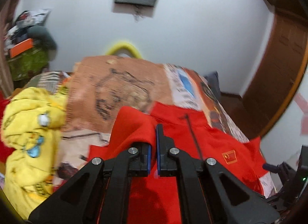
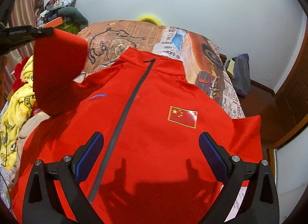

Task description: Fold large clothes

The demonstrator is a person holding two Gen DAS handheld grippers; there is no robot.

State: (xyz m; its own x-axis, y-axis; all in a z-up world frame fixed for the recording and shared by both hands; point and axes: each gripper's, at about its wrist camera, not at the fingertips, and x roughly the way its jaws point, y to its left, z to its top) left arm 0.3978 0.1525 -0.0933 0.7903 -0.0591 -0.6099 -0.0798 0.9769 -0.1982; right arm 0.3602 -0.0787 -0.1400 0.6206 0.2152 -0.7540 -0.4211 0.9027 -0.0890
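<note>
Left tongs (image 1: 153, 147) pinch the red jacket's (image 2: 154, 137) sleeve, right tongs (image 2: 151, 153) gape wide above it, yellow garment (image 1: 28, 137) alongside.

Home bedroom: bed (image 2: 194, 54), wardrobe (image 1: 277, 66).

Both wrist views close above the bed (image 1: 123, 89), facing the far wall (image 2: 211, 2), sharing it.
</note>
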